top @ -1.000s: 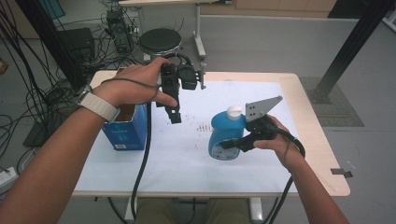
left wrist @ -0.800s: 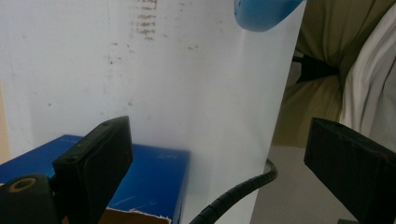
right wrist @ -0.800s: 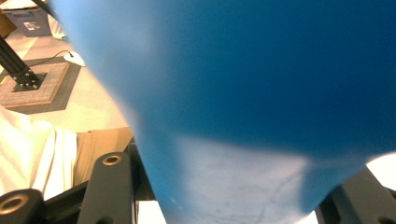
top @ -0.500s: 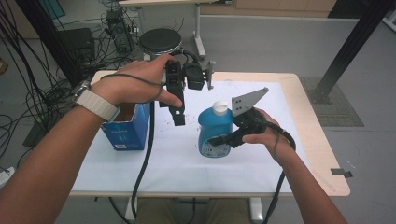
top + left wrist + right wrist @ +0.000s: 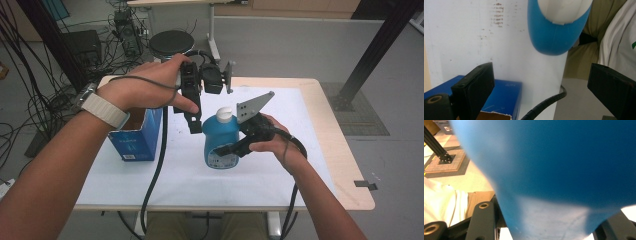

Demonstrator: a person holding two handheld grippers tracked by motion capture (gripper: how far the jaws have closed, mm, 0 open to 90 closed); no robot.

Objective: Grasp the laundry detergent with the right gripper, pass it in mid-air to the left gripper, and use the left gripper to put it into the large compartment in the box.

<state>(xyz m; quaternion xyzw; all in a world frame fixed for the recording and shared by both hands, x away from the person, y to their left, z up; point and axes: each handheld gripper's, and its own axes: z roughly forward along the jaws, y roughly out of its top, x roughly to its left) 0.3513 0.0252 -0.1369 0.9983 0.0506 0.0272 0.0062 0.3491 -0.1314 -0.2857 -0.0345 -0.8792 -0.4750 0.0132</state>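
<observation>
White-covered table (image 5: 300, 150), cables behind. Right gripper (image 5: 235, 147) pinches the blue bottle (image 5: 220, 135), lifted; left gripper (image 5: 194, 122) spread wide above. Next, likely: bring open jaws squarely onto the white cap (image 5: 225, 113).

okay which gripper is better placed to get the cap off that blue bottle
Left, probably. The left gripper hangs with open jaws just beside the white cap, while the right gripper is clamped on the blue bottle, holding it upright.
</observation>
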